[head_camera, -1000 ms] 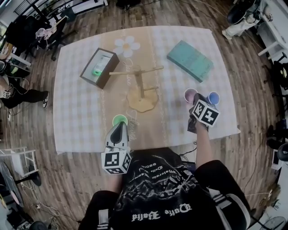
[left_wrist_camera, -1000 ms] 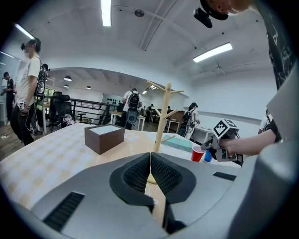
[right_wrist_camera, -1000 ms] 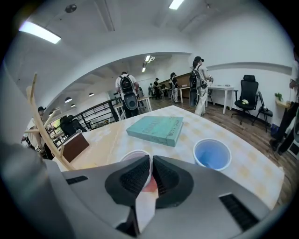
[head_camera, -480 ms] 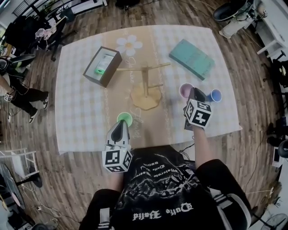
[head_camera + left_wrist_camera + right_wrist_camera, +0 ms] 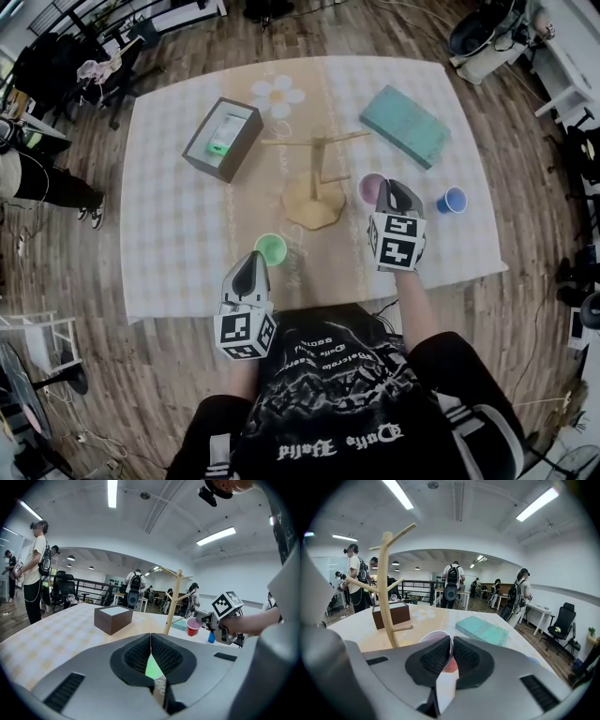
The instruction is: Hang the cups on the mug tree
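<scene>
The wooden mug tree (image 5: 319,173) stands mid-table on its round base, also in the left gripper view (image 5: 172,604) and the right gripper view (image 5: 384,588). My right gripper (image 5: 389,189) is shut on the rim of a pink cup (image 5: 371,187), held in the air just right of the tree; its wall runs between the pads (image 5: 451,641). The left gripper view shows the same cup (image 5: 192,626). My left gripper (image 5: 252,261) is shut with nothing gripped. A green cup (image 5: 270,248) stands just ahead of its tips and shows through the gap below the pads (image 5: 152,667). A blue cup (image 5: 452,200) stands at the right.
A dark brown open box (image 5: 222,139) sits left of the tree and a teal book (image 5: 403,125) lies at the back right. A checked cloth with a beige runner (image 5: 159,234) covers the table. People stand and walk in the room behind.
My right gripper has carried the pink cup up and leftward, away from the blue cup and close to the mug tree, and has rolled. The left gripper has drifted a little near the green cup.
</scene>
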The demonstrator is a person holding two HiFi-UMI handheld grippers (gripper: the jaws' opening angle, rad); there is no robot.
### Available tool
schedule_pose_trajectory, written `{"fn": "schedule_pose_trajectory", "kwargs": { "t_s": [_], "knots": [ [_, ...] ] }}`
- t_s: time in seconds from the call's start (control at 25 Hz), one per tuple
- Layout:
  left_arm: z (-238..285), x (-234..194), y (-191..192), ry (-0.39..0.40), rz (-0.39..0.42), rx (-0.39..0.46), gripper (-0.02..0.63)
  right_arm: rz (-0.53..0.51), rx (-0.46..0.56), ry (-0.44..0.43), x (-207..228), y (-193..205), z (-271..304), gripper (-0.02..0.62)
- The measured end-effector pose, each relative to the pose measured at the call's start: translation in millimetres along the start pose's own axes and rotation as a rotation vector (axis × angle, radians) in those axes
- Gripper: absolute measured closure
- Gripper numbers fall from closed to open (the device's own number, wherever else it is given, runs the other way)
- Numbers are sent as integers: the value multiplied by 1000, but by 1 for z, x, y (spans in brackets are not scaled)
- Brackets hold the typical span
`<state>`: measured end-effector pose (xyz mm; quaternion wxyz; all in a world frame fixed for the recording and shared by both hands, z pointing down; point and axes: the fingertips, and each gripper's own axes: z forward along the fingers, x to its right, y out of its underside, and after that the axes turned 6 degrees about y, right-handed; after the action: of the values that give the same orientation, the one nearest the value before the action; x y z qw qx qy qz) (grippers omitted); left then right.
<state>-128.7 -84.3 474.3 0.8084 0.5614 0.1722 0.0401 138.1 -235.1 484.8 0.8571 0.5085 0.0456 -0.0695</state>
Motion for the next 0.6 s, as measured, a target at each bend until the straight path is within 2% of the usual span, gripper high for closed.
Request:
{"fn": "schedule_pose_trajectory", "kwargs": {
  "t_s": [0.16,0.4,0.6],
  "knots": [
    [-5,-6,1,-3,-17,0,586,-32,23,1,-14,-8,-5,561],
    [-6,-16,8,-28,-17,-59,586,-155,69,61,-26,-21,-10,561],
    [-10,-23,14,-45,-34,-85,586,-194,90,66,-40,-29,-12,561]
  ]
}}
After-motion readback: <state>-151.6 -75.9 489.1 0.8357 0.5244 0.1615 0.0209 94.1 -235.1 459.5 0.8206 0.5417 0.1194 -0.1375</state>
